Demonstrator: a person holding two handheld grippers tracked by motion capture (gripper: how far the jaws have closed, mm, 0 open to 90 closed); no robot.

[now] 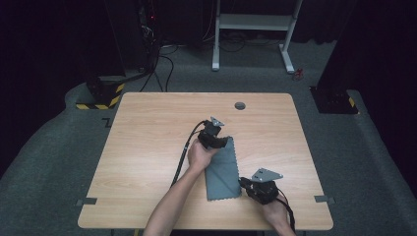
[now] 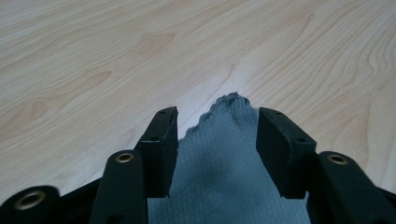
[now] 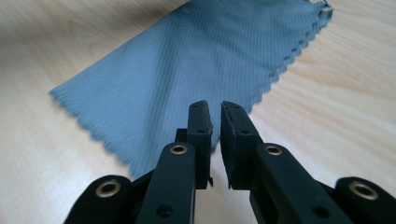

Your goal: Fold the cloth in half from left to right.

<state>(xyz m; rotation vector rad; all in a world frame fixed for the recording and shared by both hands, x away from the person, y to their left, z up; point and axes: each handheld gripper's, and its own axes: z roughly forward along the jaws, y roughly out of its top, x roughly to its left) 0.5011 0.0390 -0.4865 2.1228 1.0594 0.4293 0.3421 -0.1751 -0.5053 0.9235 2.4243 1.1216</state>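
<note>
Cloth lies flat on the wooden table, a grey-blue piece with scalloped edges, folded into a long strip that runs from near the table's middle toward your side. Your left gripper sits at the cloth's far end; in the left gripper view its jaws stand apart over that far corner, and the pads do not press on the fabric, which lies loose between them on the wood. Your left hand wraps the gripper body just beside the cloth's left edge, with the cable trailing back along your forearm. Your right gripper rests at the near right corner of the cloth, its grey three-cornered plate on top. In the right gripper view its jaws stand close together with a narrow gap between them; the pads hover above the near edge of the cloth, and nothing is caught in the gap. The cloth stretches away from that gripper to its frayed far corner. A dark round grommet sits in the table near the far edge, well apart from the cloth.
</note>
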